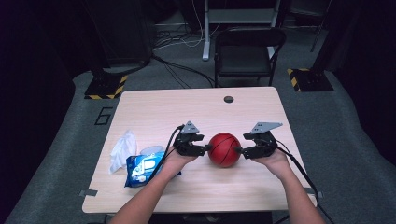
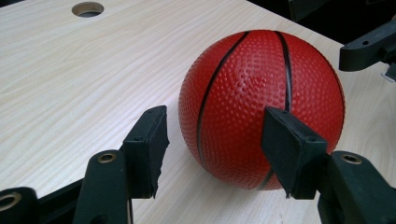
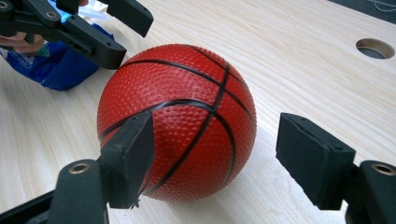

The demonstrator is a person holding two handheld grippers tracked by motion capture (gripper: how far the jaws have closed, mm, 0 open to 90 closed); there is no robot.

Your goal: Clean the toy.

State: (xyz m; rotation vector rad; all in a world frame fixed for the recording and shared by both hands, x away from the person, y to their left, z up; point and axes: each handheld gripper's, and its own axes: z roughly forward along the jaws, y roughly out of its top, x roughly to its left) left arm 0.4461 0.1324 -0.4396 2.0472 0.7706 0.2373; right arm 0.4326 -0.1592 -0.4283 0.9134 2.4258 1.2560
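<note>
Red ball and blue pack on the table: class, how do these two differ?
The red ball is round, pebbled and black-lined; the blue pack is flattish with white print. The red ball sits between the left gripper and right gripper; the blue pack lies beside the left forearm. Both rest on the table.

Light falls from above onto the pale surface (image 1: 196, 109), while the room around it sinks into near black. The high view is soft and slightly grainy. Both gripper views are sharper, with a soft sheen and short shadow at the ball (image 2: 261, 109).
</note>
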